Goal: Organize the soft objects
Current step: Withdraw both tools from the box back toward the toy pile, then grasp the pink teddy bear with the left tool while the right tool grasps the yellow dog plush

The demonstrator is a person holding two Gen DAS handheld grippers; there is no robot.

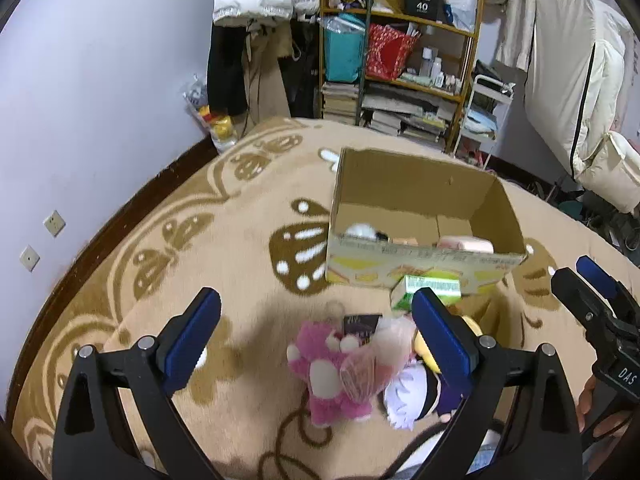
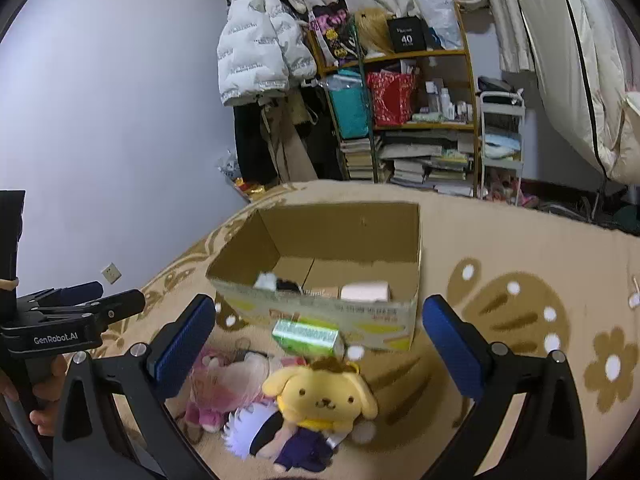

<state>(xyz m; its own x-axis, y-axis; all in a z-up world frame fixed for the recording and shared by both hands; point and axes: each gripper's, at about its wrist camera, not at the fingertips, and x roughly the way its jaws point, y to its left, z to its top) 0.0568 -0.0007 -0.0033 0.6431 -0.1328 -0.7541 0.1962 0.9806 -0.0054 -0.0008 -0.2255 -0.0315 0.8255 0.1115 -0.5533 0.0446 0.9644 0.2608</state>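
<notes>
Fingers of both grippers spread wide, holding nothing: left gripper (image 1: 316, 340) hangs over the pink plush (image 1: 328, 376), right gripper (image 2: 320, 344) over the yellow dog plush (image 2: 324, 394). Toys sit in a tight pile on the blanket (image 1: 224, 240), just near of the box (image 1: 424, 216), which already holds a few soft items, too blurred to name. Risks: pile is tangled, so a pinch on one toy may drag a neighbour along; a crinkly clear bag (image 1: 368, 372) lies on the pink plush and could get caught instead, slick film likely to slip from the pads. White-haired doll (image 2: 256, 428) is half under the dog, easy to snag. Green carton (image 2: 308, 334) stands touching or nearly touching the box's near wall, may get knocked on the carry. Box is light corrugated card, open top, thin walls; a bump could shove it across the fleece. Both grippers are close together, collision likely if they reach at once. Plush is fuzzy, rounded, squashy, so a shallow grip may pull only fur. Blanket is tan fleece with brown butterfly print, soft underneath.
</notes>
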